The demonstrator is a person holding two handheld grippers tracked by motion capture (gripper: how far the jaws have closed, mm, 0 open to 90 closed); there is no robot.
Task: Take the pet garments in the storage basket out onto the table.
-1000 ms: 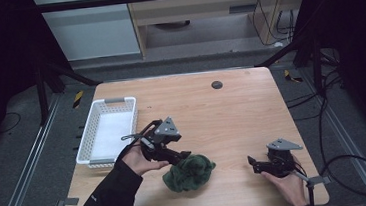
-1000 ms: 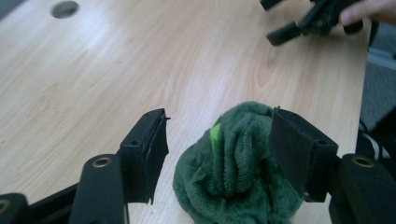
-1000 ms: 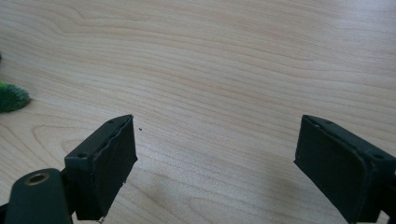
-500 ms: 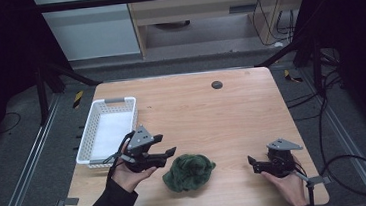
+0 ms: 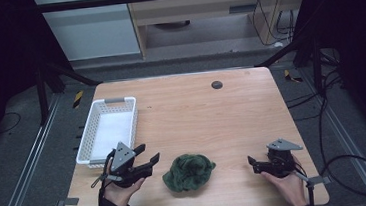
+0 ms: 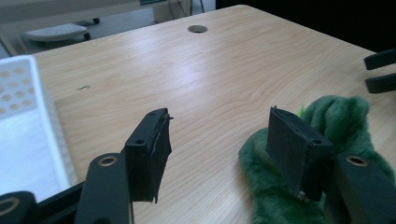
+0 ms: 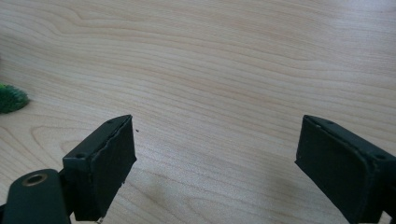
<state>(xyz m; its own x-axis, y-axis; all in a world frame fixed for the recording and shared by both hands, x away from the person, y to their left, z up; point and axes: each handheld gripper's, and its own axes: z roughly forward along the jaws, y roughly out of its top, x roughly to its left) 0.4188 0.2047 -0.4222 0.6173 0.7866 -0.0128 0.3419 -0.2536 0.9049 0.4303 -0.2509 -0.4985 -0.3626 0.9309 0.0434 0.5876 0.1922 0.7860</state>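
Note:
A dark green plush cloth (image 5: 189, 171) lies crumpled on the wooden table (image 5: 197, 117) near its front edge. My left gripper (image 5: 149, 153) hovers just left of it, open, with nothing between the pads; its jaws have just closed a little. In the left gripper view, the left gripper (image 6: 217, 140) frames bare wood and the green cloth (image 6: 345, 121) sits behind its right jaw. My right gripper (image 5: 252, 164) rests at the front right, open, apart from the cloth. The right gripper (image 7: 215, 158) spans bare wood, with the cloth's edge (image 7: 9, 98) at far left.
A white perforated basket (image 5: 86, 141) stands at the table's left edge, close behind my left hand; the basket (image 6: 18, 93) is at the left of the left gripper view. A dark round hole (image 5: 216, 84) marks the far side. Dark floor and cables surround the table.
My left gripper has pulled away from the green cloth to the left and sunk lower. The cloth now lies free and flatter on the table. The right gripper has kept still.

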